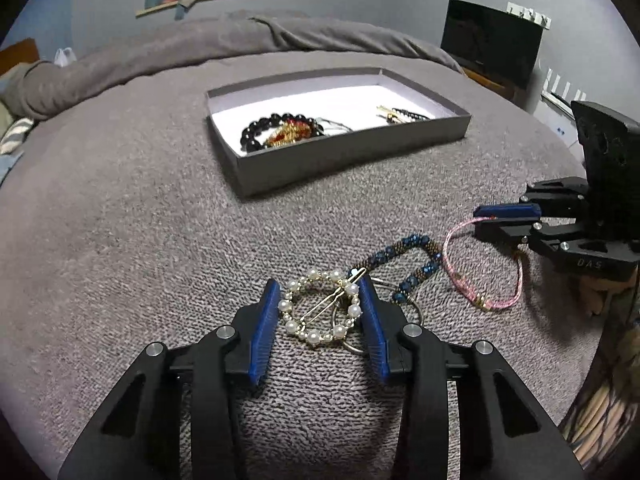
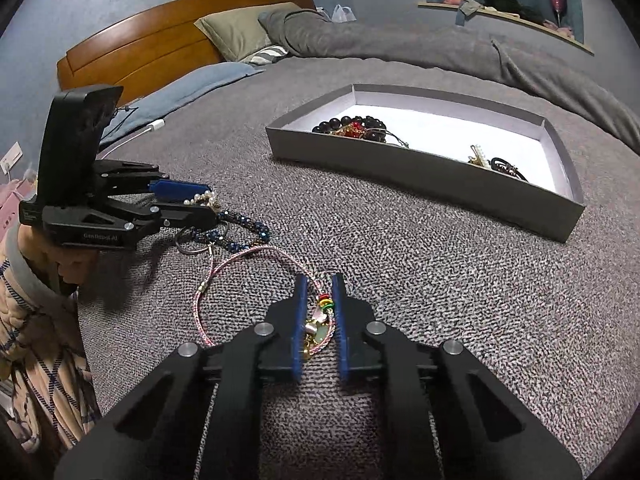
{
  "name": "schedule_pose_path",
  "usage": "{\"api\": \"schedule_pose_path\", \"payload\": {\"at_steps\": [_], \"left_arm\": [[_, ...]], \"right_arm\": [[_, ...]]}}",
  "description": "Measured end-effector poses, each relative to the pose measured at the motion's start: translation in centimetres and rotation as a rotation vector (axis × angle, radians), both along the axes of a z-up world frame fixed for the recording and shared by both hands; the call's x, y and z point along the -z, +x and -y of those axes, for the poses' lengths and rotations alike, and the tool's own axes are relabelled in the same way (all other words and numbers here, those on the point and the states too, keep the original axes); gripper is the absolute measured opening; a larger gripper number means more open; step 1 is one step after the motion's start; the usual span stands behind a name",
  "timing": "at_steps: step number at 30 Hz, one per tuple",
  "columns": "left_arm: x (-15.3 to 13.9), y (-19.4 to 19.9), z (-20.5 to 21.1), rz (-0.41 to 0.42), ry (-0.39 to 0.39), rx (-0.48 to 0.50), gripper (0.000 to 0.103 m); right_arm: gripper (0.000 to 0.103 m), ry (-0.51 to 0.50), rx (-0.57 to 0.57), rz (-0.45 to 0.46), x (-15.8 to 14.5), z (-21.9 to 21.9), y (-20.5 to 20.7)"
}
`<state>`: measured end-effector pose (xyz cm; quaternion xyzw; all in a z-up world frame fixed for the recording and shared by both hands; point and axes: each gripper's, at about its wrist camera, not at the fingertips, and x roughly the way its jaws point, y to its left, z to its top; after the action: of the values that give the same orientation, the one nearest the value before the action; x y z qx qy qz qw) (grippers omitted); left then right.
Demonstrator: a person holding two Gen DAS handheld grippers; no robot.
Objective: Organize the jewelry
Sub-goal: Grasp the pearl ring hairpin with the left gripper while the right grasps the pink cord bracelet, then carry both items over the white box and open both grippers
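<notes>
We see a bed (image 1: 120, 208) spread with a grey blanket, and on it, toward the far side, a shallow grey box (image 1: 352, 148) with a white floor. Inside the box a black bead bracelet (image 1: 260, 130) lies at one end with a red and gold piece, and a few hair clips (image 1: 402, 114) sit at the other.

Nearer to us, our left claw (image 1: 318, 292) straddles a pearl ring hair clip (image 1: 320, 308) lying on the blanket; its pads stand close on either side, and we cannot tell whether they press on it. Just beside the clip rests a blue beaded strand (image 1: 404, 268) with a metal ring (image 2: 192, 242).

Our right claw (image 2: 320, 292) is nipped together on a pink cord bracelet (image 2: 224, 276), gripping it at the small coloured beads and charms, while the rest of the loop lies on the blanket.
</notes>
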<state>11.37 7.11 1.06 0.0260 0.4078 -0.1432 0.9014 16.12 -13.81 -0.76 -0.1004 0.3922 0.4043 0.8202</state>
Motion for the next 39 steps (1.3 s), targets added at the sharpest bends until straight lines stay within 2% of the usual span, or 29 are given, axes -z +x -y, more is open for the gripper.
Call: {"api": "schedule_pose_path", "payload": {"at_steps": [3,11,17,23,33,39], "left_arm": [[-1.0,-0.2,-0.2,0.039,-0.011,-0.01,0.042],[-3.4,0.5,-0.9,0.125,-0.047,-0.063,0.042],[-4.2,1.0,0.3,0.172,-0.014,-0.075,0.042],[-5.0,2.0,1.3,0.212,-0.017,-0.087,0.042],[-6.3,5.0,3.8,0.279,-0.023,-0.103,0.042],[-6.2,7.4,4.7,0.282,-0.099,-0.159,0.042]], "right_arm": [[0.006,0.006,0.007,0.02,-0.4,0.2,-0.1],[0.006,0.074,0.069,0.079,-2.4,1.3,1.0],[0.006,0.117,0.107,0.115,-4.0,2.2,1.6],[0.006,0.145,0.159,0.138,-5.0,3.1,2.5],[0.006,0.183,0.274,0.231,-7.5,4.1,4.5],[0.006,0.256,0.349,0.229,-8.6,5.0,7.0]]}}
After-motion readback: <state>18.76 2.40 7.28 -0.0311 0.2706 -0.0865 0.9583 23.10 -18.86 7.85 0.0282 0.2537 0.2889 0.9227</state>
